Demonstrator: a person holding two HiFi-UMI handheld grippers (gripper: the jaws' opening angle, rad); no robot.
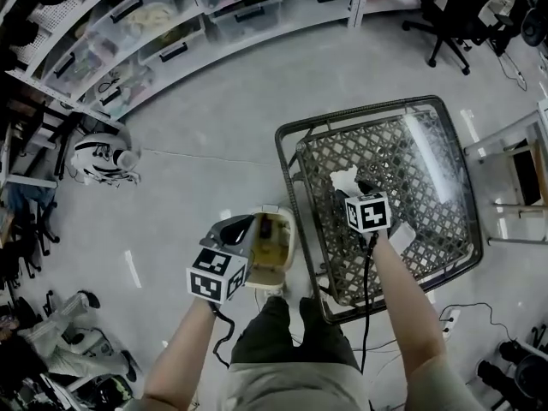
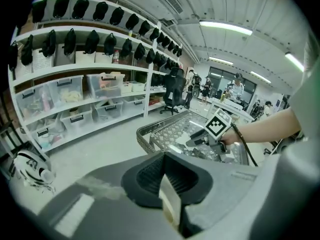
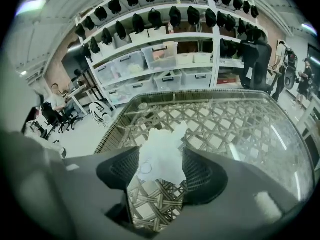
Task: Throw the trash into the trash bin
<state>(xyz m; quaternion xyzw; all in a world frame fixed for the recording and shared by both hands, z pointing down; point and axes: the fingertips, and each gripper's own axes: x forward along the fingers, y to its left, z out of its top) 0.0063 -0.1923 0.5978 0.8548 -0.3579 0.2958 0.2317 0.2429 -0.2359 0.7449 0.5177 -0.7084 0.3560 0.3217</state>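
A dark woven trash bin (image 1: 377, 110) with a clear liner stands on the floor to the right of my feet. My right gripper (image 1: 355, 185) hangs over its inside, pointing down. A crumpled white paper (image 1: 344, 178) sits at its tip. In the right gripper view the white paper (image 3: 161, 154) spans the gap and both pads of my right gripper (image 3: 160, 169) press on it, with the bin's mesh (image 3: 240, 129) below. My left gripper (image 1: 253, 234) is left of the bin, shut on a flat cream packet (image 1: 272, 247). The packet's edge (image 2: 170, 199) shows between the jaws of my left gripper (image 2: 167, 184).
Shelves with clear storage boxes (image 1: 171, 24) run along the far wall. A white and black object (image 1: 101, 159) lies on the floor at the left. A black office chair (image 1: 445, 15) stands at the back right, a table (image 1: 514, 169) just right of the bin.
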